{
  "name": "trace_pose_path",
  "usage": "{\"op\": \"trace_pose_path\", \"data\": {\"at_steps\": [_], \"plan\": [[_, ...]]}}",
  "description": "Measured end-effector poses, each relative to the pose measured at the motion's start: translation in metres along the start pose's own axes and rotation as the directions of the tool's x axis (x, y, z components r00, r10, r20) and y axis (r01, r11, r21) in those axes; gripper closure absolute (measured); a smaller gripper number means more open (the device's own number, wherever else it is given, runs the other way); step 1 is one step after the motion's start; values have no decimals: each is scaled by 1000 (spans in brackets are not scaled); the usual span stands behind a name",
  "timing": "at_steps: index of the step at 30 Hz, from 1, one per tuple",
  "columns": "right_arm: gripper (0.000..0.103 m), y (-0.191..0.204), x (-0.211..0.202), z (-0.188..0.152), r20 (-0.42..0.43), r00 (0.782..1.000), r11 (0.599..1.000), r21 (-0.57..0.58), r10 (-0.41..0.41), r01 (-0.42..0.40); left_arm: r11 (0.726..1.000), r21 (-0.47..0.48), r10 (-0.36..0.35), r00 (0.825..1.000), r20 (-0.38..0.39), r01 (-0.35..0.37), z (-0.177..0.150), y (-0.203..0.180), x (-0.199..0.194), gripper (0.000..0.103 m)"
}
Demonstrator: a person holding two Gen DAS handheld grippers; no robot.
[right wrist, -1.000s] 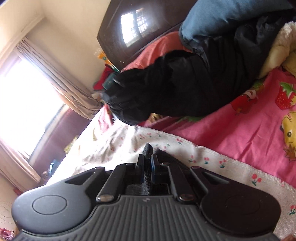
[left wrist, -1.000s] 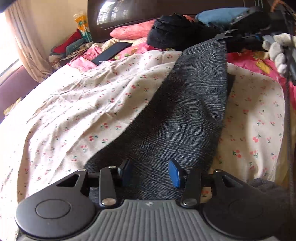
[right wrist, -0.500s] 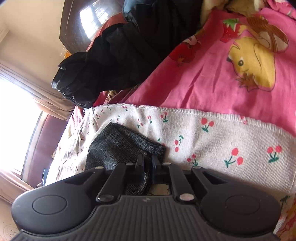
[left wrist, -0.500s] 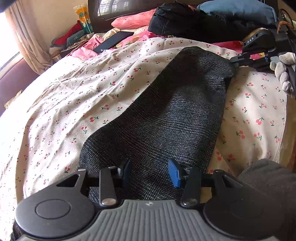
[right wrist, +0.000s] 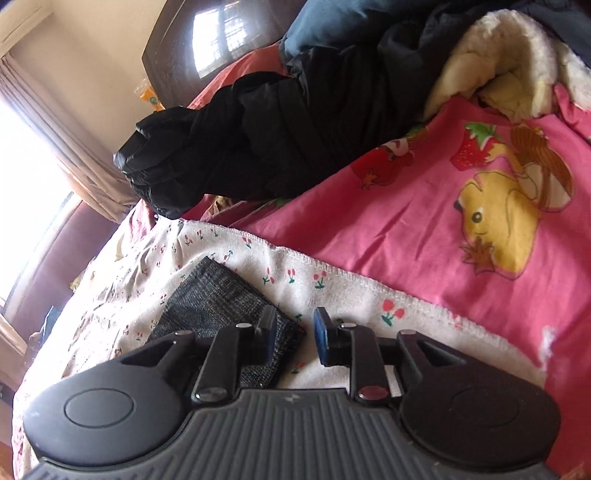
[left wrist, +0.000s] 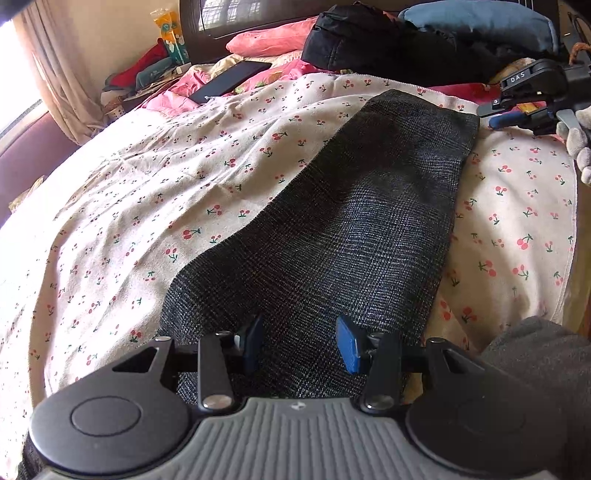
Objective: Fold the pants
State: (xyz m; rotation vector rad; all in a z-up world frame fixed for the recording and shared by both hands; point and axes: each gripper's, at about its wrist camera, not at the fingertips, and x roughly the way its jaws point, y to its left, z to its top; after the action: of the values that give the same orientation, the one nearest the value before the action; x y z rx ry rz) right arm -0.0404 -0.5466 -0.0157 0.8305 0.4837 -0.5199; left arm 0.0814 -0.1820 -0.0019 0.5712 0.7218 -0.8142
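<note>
The gray pants (left wrist: pixel 332 236) lie flat on the bed, running lengthwise from between the gaping, empty left claw (left wrist: pixel 299 345) to the far hem, which the right claw (right wrist: pixel 294 338) is just opening off.

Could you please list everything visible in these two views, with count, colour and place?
Dark grey checked pants: one, laid flat lengthwise on the cloth.
Cream cherry-print cloth: one, spread over the bed under the pants.
Pink cartoon-print bedsheet: one, beyond the cloth's edge.
Black puffy jacket: one, heaped on the pink sheet.
Blue pillow: one, behind the jacket.
Cream fleece lining: one, top right in the right wrist view.
Flat black slab: one, near the headboard.
Dark wooden headboard: one, at the bed's far end.
Beige curtain: one, by the window.
Left claw: open, pants between its fingers.
Right claw: opening, pants corner beside its left finger.
</note>
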Motion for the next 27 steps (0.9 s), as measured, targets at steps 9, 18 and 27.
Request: {"op": "trace_pose_path", "data": {"at_steps": [9, 18, 27], "plan": [[69, -5, 30, -23, -54, 992, 988, 112, 110, -104, 1000, 0, 11, 1000, 0, -11, -4, 1, -4, 45], [96, -7, 52, -26, -15, 976, 933, 294, 219, -206, 1000, -8, 20, 1000, 0, -20, 0, 1, -3, 45], [98, -10, 36, -1, -19, 982, 948, 263, 189, -177, 999, -26, -38, 999, -2, 38, 11, -14, 26, 38]]}}
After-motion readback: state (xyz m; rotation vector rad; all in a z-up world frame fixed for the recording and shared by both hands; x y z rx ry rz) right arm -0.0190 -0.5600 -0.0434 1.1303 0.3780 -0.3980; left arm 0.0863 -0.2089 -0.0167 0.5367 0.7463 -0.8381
